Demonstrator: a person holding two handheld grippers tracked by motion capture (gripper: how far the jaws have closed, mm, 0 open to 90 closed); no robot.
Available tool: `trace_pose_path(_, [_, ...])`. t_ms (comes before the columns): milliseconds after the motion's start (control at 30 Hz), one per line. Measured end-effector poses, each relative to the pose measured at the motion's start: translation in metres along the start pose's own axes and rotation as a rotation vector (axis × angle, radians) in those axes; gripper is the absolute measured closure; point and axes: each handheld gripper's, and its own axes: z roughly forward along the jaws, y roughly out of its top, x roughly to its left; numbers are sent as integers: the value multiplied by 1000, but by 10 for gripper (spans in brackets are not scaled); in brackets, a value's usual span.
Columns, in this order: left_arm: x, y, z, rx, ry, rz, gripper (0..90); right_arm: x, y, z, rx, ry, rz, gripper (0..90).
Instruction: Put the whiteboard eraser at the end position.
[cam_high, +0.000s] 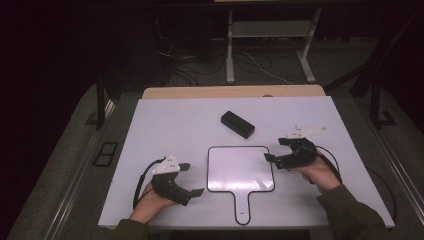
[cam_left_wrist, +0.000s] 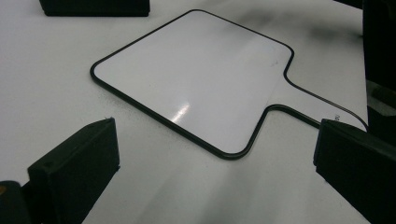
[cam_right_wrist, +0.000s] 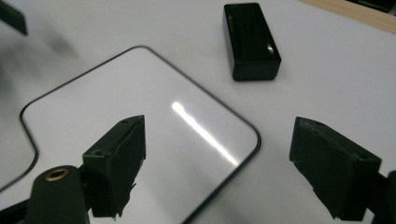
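Observation:
A white paddle-shaped board with a thin black rim and a short handle lies flat at the table's front centre. A black rectangular block lies just behind it. My left gripper rests low at the board's left, jaws open and empty. My right gripper hovers at the board's right edge, open, with nothing between its pads. In the left gripper view the board lies ahead of my open left gripper, the block beyond. In the right gripper view my right gripper straddles the board's corner, with the block farther off.
The white tabletop ends in a wooden strip at the far side. Beyond it stand the legs of a desk, with cables on the dark floor. A cable loops from each gripper over the table.

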Motion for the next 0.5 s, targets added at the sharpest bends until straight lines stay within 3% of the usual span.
trace_pose_path(167, [1, -1, -1, 8, 3, -1, 0, 3, -29, -16, -9, 20, -3, 153])
trace_pose_path(500, [0, -2, -4, 5, 10, 1, 0, 9, -72, -25, 24, 11, -21, 127])
